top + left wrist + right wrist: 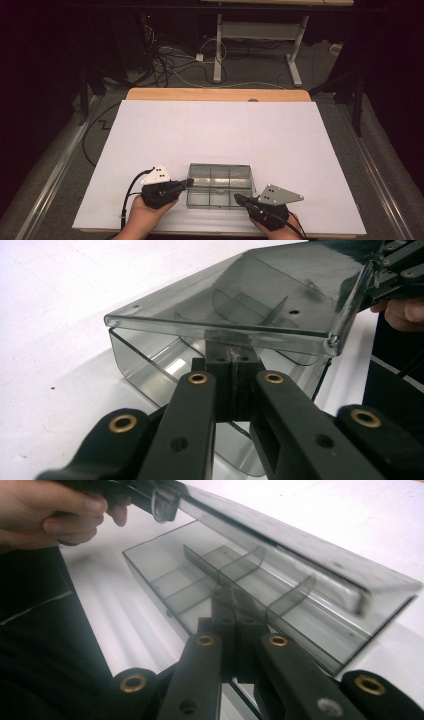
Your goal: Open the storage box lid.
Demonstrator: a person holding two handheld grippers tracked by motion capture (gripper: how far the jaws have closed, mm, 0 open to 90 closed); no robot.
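The clear compartment box sat at the near edge of the surface. Its lid stood partly raised. The left gripper jaws were shut on the box wall; the right gripper jaws were shut on the near wall. Full opening remained.

A white sheet covers the table, whose wooden edge shows along the far side. On the floor beyond, tangled cables lie at far left, beside a white desk frame.
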